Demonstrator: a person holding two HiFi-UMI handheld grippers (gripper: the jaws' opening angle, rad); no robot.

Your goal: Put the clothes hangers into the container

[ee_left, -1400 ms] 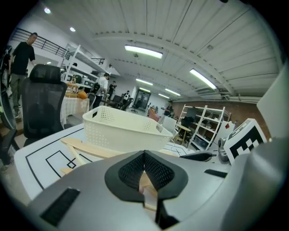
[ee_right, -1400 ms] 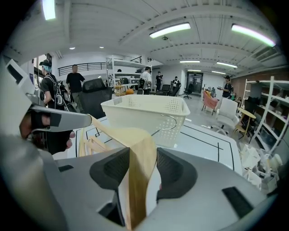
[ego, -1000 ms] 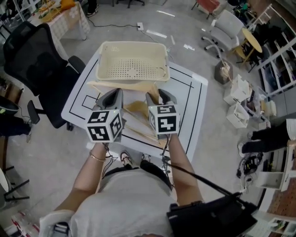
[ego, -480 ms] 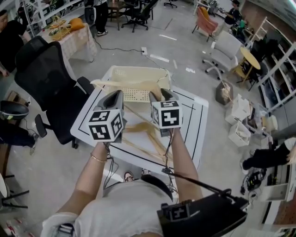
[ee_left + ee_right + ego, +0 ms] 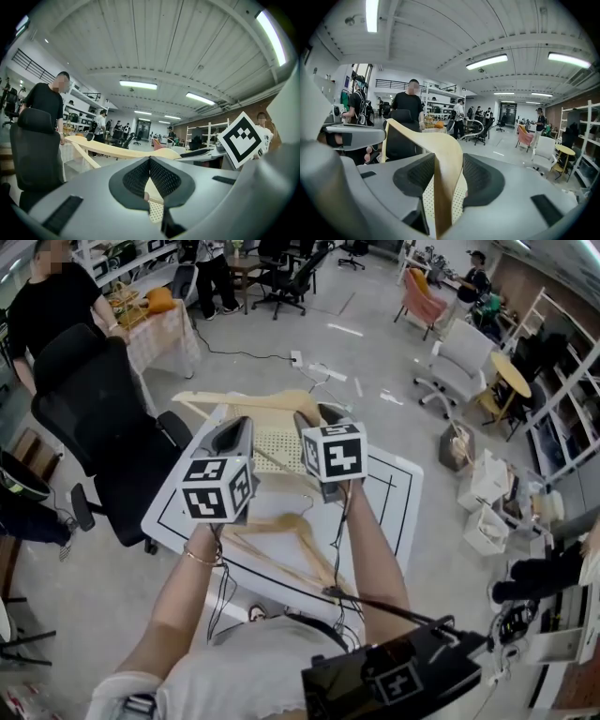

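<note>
Hanger hangs high between both grippers in the head view, above the container on the worktop. A second hanger lies flat nearer the person.

In the left gripper view the jaws are clenched, with a cream sliver, apparently the hanger's bar, wedged low between the pads.

In the right gripper view the jaws are clamped on the hanger's arm, with the perforated container floor below.

The hanger is best centred over the container, levelled and lowered. Both jaws should then release together so neither end snags the rim.
</note>
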